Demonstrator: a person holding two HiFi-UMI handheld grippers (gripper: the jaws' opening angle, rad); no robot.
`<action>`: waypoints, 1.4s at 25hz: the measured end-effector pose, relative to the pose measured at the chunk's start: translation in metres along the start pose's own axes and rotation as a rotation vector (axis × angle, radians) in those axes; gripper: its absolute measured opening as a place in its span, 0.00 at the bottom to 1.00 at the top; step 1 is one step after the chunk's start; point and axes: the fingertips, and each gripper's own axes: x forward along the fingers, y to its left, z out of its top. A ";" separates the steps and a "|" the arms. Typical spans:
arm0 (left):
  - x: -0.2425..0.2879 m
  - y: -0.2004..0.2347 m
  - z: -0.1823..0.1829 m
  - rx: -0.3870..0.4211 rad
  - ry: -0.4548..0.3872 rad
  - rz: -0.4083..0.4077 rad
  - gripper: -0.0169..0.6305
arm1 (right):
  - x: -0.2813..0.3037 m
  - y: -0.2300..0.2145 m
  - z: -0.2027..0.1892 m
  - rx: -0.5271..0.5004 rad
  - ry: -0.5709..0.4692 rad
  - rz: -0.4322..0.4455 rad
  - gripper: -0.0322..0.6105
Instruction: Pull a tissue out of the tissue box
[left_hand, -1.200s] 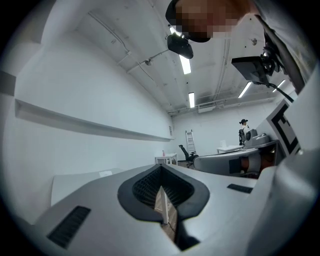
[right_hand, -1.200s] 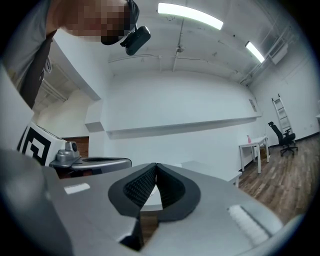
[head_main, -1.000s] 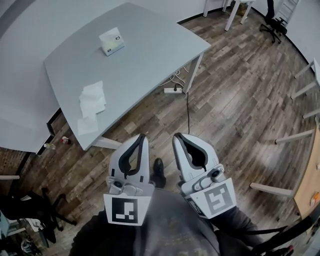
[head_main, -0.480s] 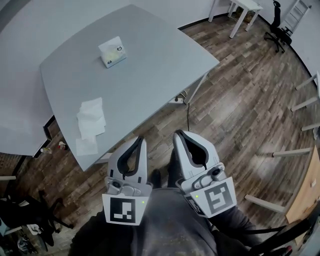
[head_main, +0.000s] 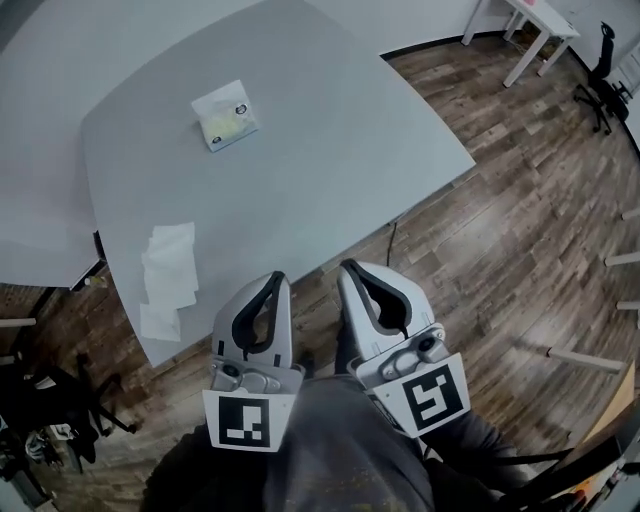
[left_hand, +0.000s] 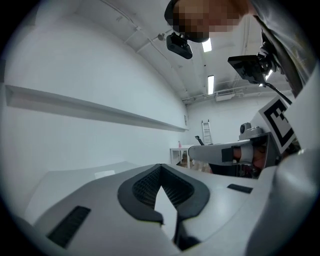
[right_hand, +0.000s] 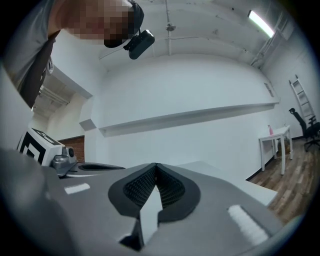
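The tissue box (head_main: 224, 113) stands on the far part of the grey surface (head_main: 350, 140), toward its left side. Some loose tissues (head_main: 166, 280) lie near the left edge, well apart from the box. The person holds both tools low and close to the body, at the near edge of the surface. The left hand-held gripper (head_main: 272, 282) has its jaws together with nothing between them. The right hand-held gripper (head_main: 350, 270) is the same, its tips meeting on nothing. Both point forward, almost level, side by side.

I judge that the step in hand is the approach, because the box is far from both tools. To do it well, one tool should come over the top of the box with its tips turned downward. Its jaws should be spread before they reach the opening, not after. Then it should pinch only the top fold of paper and draw it straight up, slowly. The box looks light, so I think it can lift or slide with the pull. The other tool can press on a top corner of the box to keep it down. From the head view I cannot tell if a tissue stands out of the opening.
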 end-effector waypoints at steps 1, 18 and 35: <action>0.016 0.000 -0.001 -0.004 0.010 0.017 0.02 | 0.009 -0.012 -0.002 0.007 0.009 0.027 0.05; 0.099 0.072 0.034 -0.012 -0.012 0.348 0.02 | 0.135 -0.064 0.011 -0.003 0.053 0.365 0.05; 0.243 0.222 -0.036 -0.148 0.096 0.363 0.02 | 0.343 -0.102 -0.064 0.052 0.196 0.469 0.05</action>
